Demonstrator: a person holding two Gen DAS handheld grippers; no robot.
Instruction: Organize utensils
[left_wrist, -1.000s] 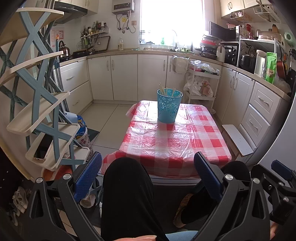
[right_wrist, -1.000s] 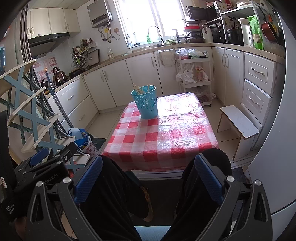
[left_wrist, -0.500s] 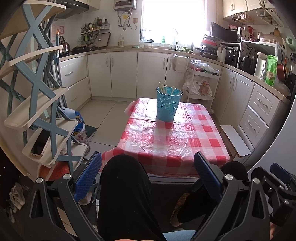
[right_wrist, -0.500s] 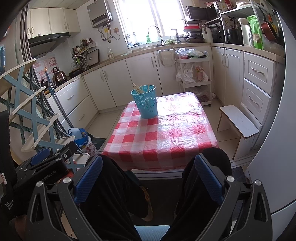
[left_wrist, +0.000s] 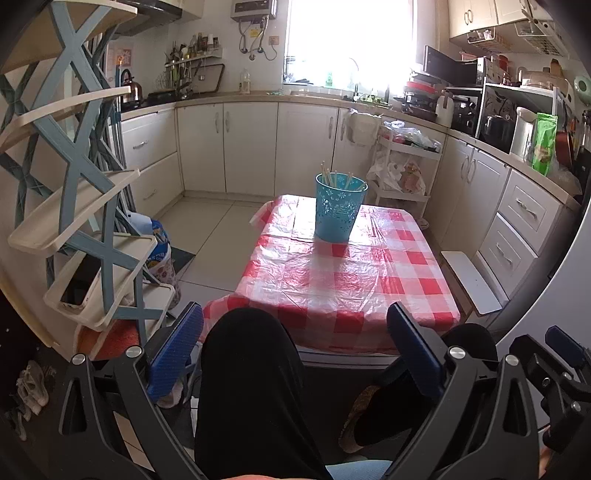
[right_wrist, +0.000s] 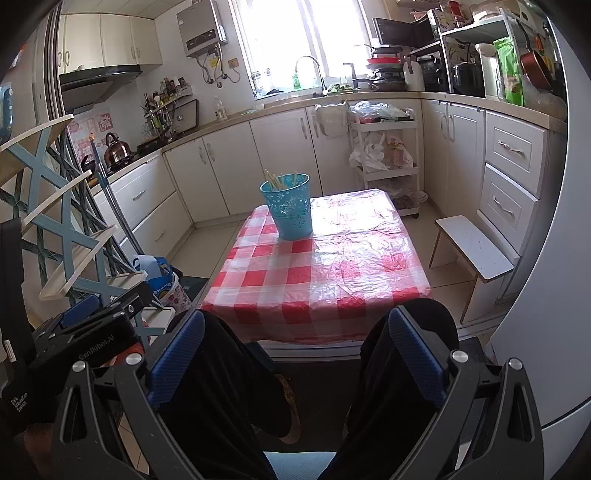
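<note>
A turquoise perforated holder (left_wrist: 339, 208) stands at the far end of the table with the red-and-white checked cloth (left_wrist: 343, 280); it also shows in the right wrist view (right_wrist: 289, 207). Several pale chopsticks (left_wrist: 332, 179) stick up out of it, also seen in the right wrist view (right_wrist: 277, 180). My left gripper (left_wrist: 295, 350) is open and empty, held low over the person's black-trousered knees, well short of the table. My right gripper (right_wrist: 295, 350) is likewise open and empty over the knees. The left gripper's body (right_wrist: 85, 332) appears at the left of the right wrist view.
A blue-and-cream tiered rack (left_wrist: 74, 206) stands close on the left. A white step stool (right_wrist: 476, 251) stands right of the table. White cabinets (left_wrist: 251, 147), a trolley with bags (left_wrist: 402, 166) and crowded counters ring the room. Bags (left_wrist: 159, 251) sit on the floor.
The left wrist view has shifted a little: the rack and table sit slightly further right and lower than before. Both grippers stay open. The right wrist view is nearly unchanged.
</note>
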